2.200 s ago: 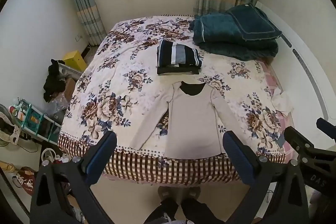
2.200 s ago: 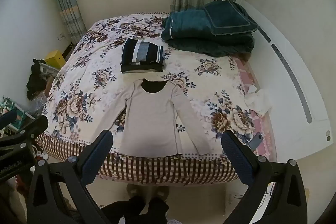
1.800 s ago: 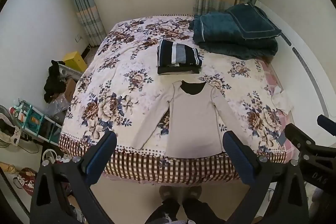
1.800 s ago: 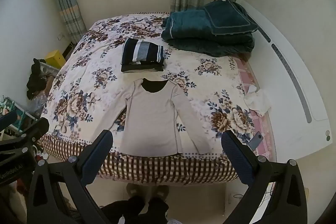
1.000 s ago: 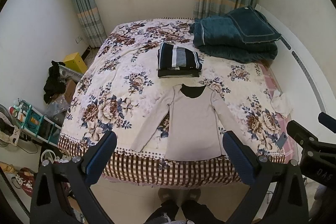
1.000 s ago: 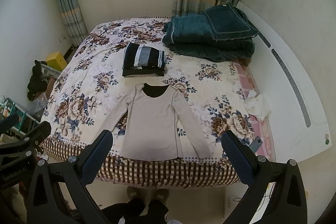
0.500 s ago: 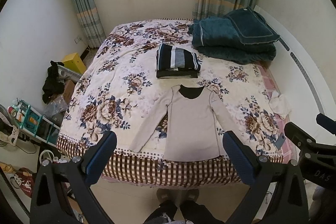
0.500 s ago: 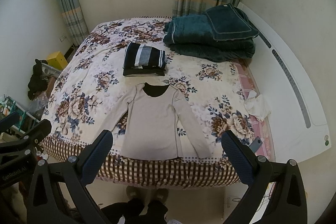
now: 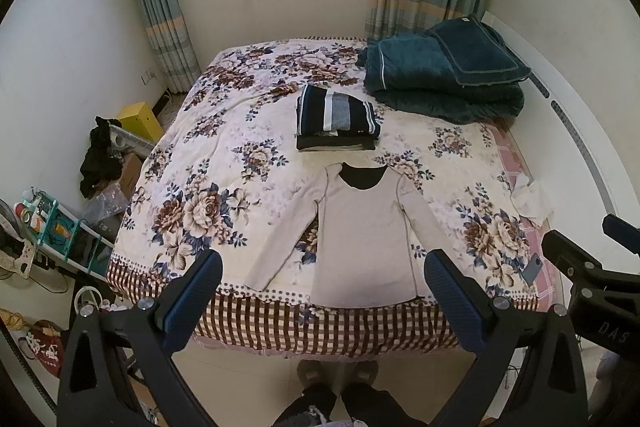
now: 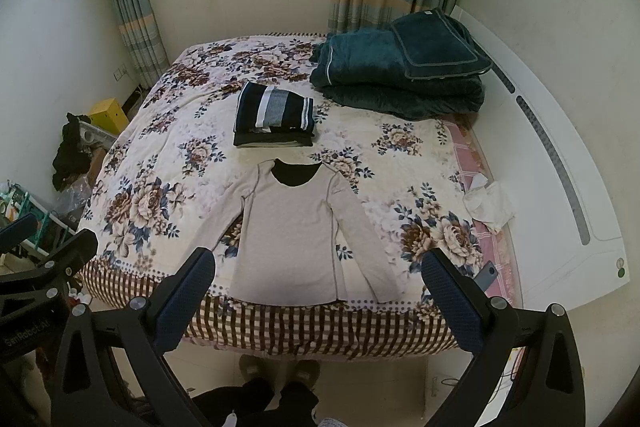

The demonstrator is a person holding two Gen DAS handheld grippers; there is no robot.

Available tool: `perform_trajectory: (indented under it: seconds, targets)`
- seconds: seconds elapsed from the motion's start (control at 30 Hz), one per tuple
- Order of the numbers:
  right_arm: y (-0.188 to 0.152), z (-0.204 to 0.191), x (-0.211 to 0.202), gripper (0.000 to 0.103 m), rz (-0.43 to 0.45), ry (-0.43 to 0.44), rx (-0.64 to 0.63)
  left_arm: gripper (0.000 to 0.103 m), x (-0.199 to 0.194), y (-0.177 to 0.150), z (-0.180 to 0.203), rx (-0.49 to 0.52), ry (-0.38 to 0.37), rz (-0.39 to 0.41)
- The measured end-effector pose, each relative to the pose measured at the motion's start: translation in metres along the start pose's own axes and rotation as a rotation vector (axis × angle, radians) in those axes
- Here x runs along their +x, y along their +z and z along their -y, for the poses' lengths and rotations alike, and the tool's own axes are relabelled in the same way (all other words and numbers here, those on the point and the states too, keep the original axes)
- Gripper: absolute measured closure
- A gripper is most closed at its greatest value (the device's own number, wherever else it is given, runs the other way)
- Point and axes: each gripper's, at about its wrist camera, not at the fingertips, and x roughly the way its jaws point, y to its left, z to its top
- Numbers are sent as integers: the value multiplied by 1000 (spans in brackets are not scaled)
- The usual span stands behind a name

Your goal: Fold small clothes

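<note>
A beige long-sleeved shirt with a dark inner collar lies flat on the floral bedspread, sleeves spread, hem at the near edge of the bed. Behind its collar sits a stack of folded clothes, striped navy on top. My left gripper is open, held above and in front of the bed's near edge, well short of the shirt. In the same way my right gripper hangs open and empty. Each gripper's black frame shows at the edge of the other's view.
A folded teal blanket lies at the far right of the bed. A white cloth and a phone rest by the right edge. Clutter and a yellow box fill the floor at left. A person's feet stand below.
Both views have drifted slightly back from the bed, so the shirt sits a little higher and smaller. Nothing on the bed has moved, and both grippers stay open.
</note>
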Motion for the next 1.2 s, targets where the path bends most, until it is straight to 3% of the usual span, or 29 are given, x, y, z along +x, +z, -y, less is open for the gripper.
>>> perform_trajectory:
  seconds: [0.1, 0.4, 1.0, 1.2]
  targets:
    - [24, 4, -14, 0, 2, 2, 1, 0, 0, -1, -1, 0, -2, 1]
    - [38, 6, -17, 0, 5, 1, -1, 0, -1, 0, 0, -3, -3, 3]
    - [30, 6, -14, 0, 8, -2, 1, 0, 1, -2, 5, -4, -9, 4]
    - [32, 8, 12, 0, -11, 1, 34, 0, 36, 13, 8, -15, -3, -13]
